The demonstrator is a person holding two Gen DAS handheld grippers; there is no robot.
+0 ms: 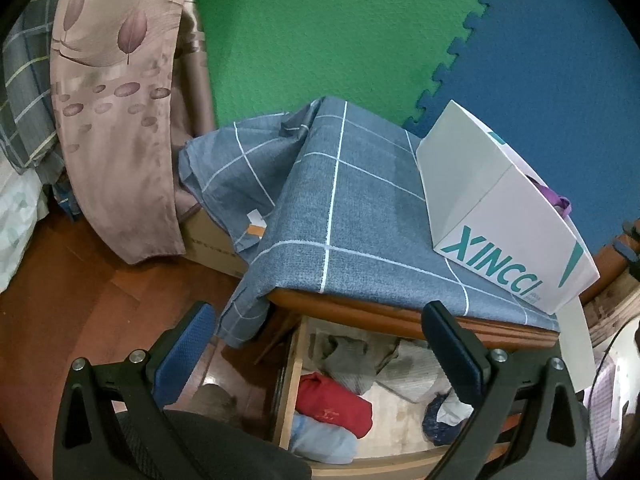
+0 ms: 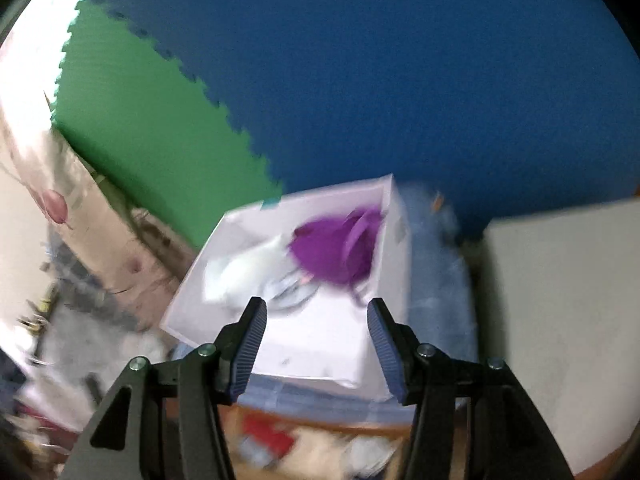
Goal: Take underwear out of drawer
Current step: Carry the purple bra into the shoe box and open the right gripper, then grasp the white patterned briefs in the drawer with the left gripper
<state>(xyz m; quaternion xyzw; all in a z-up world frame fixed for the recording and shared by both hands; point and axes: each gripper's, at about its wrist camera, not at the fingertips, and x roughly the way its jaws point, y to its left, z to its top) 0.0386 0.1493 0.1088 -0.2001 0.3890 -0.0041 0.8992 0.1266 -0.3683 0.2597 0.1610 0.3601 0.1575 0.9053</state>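
Below the left gripper (image 1: 320,344), whose jaws stand wide and empty, the open drawer (image 1: 286,392) holds folded underwear (image 1: 334,404) against its near-left wall, bare room to the right. The right gripper (image 2: 317,320), jaws parted with nothing between, hangs over the near rim of a white box (image 2: 320,344) containing a purple garment (image 2: 336,248).

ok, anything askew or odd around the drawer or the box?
Yes: the blue checked cloth is rumpled, slumping off the cabinet's left edge. A purple garment pokes over the white box rim. Clothes in the open drawer lie jumbled.
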